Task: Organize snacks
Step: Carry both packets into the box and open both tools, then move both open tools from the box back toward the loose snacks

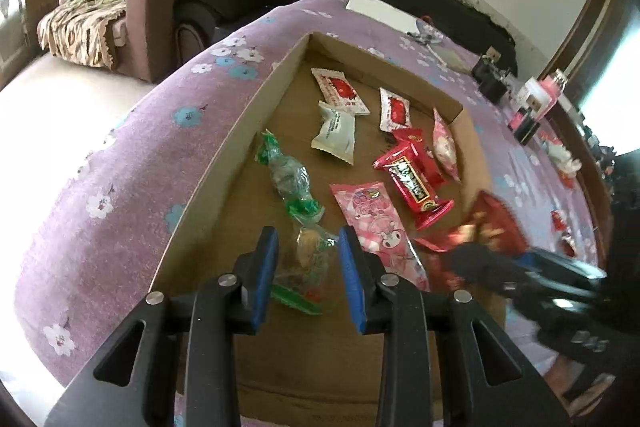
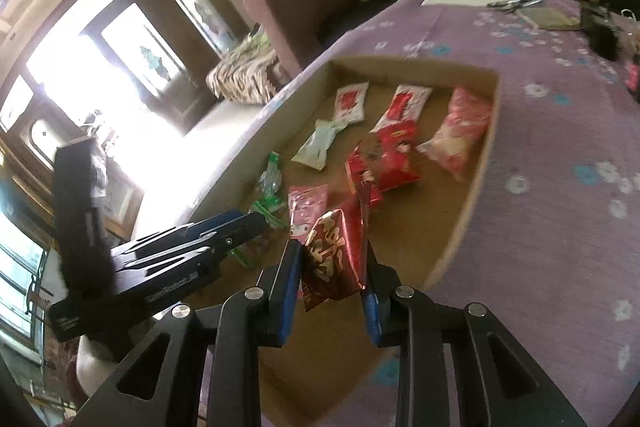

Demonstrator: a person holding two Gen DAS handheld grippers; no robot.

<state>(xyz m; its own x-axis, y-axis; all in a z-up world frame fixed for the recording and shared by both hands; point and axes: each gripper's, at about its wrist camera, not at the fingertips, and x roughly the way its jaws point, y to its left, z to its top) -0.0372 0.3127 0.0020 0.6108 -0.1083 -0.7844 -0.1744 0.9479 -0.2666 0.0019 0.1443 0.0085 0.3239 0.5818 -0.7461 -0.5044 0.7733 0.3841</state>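
A purple cloth [image 1: 120, 163] with small flowers covers the table, and on it lies a flat cardboard box [image 1: 240, 123] with low walls. The snacks are inside this box.

At the far end lie two white packets with red print [image 1: 342, 91], side by side. Just before them lies a pale green packet [image 1: 334, 133], touching the left white one at its corner. To the right, against the box wall, lies a pink and white bag [image 1: 446, 143]. Near the middle there is a red packet [image 1: 412, 179] with a dark label, and beside it a long pink packet [image 1: 376, 223] with a cartoon figure. Along the left wall lies a clear wrapper with green ends [image 1: 288, 179].

The right gripper [image 2: 332, 267] is over the near part of the box. Its jaws are closed on a shiny red packet [image 2: 334, 259] with pale writing; the packet stands between the blue pads [image 2: 290, 291] and is lifted above the box floor. In the left wrist view this gripper and its packet are blurred.

The left gripper [image 1: 308, 255] is at the near left part of the box. Between its blue fingers [image 1: 266, 275] lies a clear bag [image 1: 308, 267] with green print and something yellow inside. The jaws are narrowly apart, and I cannot tell whether the pads press on the bag or only stand around it.
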